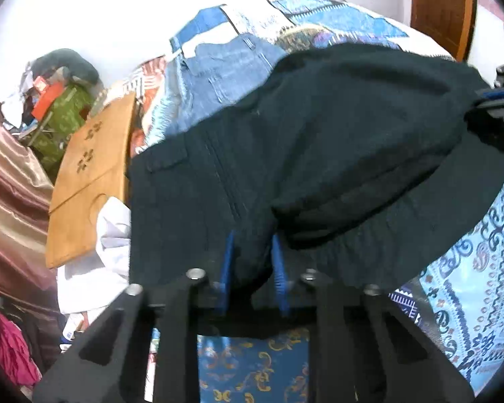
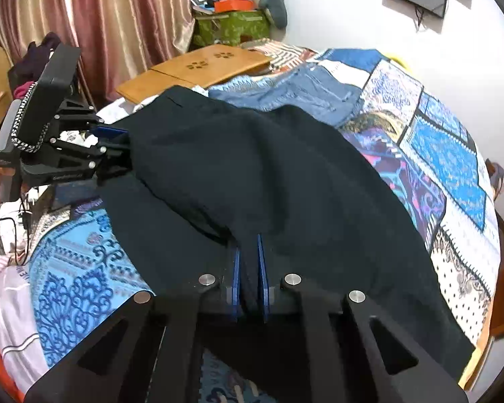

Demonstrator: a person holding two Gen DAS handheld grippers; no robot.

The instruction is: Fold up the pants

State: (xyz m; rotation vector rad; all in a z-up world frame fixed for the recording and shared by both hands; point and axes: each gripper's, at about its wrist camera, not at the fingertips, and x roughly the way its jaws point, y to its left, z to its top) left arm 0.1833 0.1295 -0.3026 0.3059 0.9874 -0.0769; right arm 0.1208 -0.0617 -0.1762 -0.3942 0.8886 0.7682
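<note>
Pinching dark cloth between their blue pads, the left tongs (image 1: pixel 252 265) grip a bunched fold of the pants (image 1: pixel 319 141), and the right tongs (image 2: pixel 248 262) clamp another fold of the same garment. Those pants are near-black, thick and rumpled, with a zip fly and belt loops showing ahead of the left tongs; they drape between both tongs over the bed (image 2: pixel 453 154). Under and beside them lies a blue patterned quilt (image 2: pixel 77 268). Beyond the pants rest blue jeans (image 2: pixel 305 90), then a wooden board (image 2: pixel 201 67). Farther off hang pinkish curtains (image 2: pixel 117 16) beside a white wall (image 2: pixel 336 10).
</note>
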